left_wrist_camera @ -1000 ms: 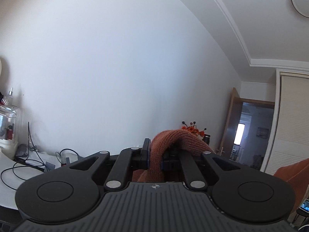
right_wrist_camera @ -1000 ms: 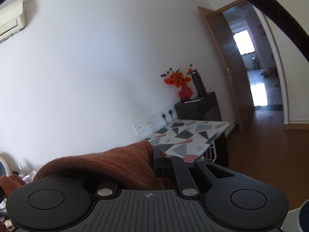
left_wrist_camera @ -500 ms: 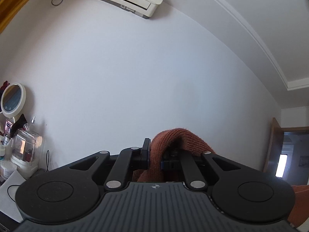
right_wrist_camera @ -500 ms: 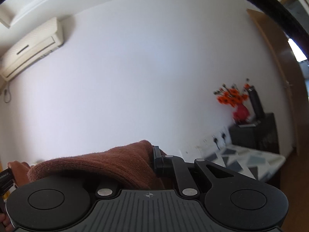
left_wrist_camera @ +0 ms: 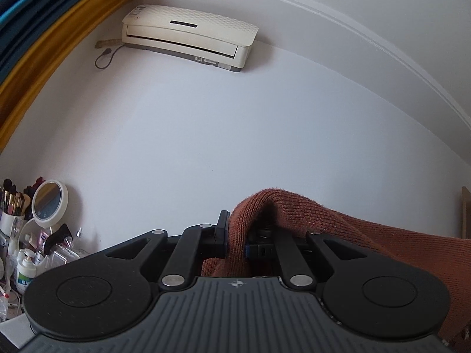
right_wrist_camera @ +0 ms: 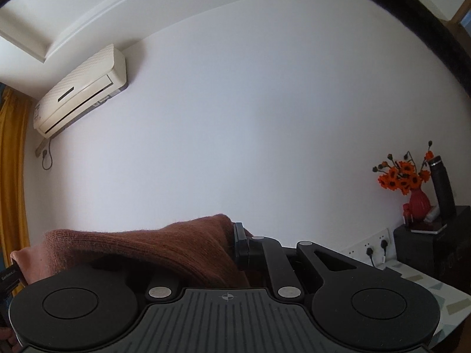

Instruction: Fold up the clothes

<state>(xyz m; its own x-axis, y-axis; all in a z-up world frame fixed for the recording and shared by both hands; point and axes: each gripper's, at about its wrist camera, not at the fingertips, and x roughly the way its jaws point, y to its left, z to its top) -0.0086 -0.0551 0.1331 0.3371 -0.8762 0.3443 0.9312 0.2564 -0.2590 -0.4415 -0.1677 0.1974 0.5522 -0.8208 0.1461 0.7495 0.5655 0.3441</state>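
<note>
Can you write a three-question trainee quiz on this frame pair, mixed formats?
1. True or false: both the left gripper and the right gripper have jaws shut on the rust knit sweater.
2. Multiple choice: in the right wrist view, the vase of orange flowers stands (A) on the floor, (B) on the dark cabinet, (C) under the air conditioner.
3. Fill in: in the left wrist view, the round mirror sits at the lower ____ of the picture.

Key: 1 true; 2 B; 3 left.
</note>
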